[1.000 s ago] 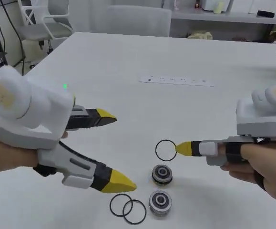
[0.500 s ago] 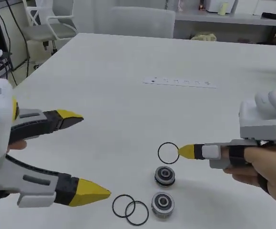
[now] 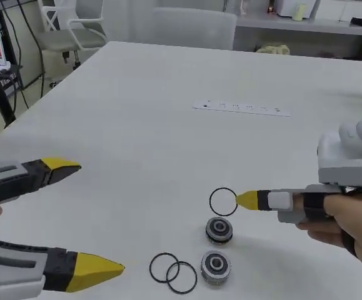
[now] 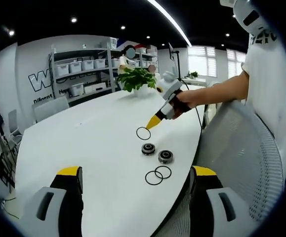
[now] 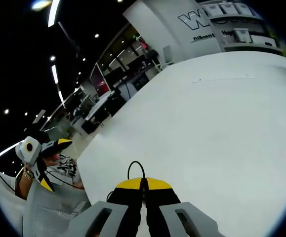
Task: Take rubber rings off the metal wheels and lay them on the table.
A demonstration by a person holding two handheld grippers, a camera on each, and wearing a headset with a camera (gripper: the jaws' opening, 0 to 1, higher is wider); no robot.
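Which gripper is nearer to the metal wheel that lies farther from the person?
Right. The right gripper, shut on a rubber ring, has its tip just beyond that wheel, to its right; the left gripper is open, well off to the wheel's left.

wall sign point(image 4: 38, 80): large "W", rest cut off | smaller line below: starts "Differ", remainder unclear | table strip point(image 3: 240, 107): marks too small to read
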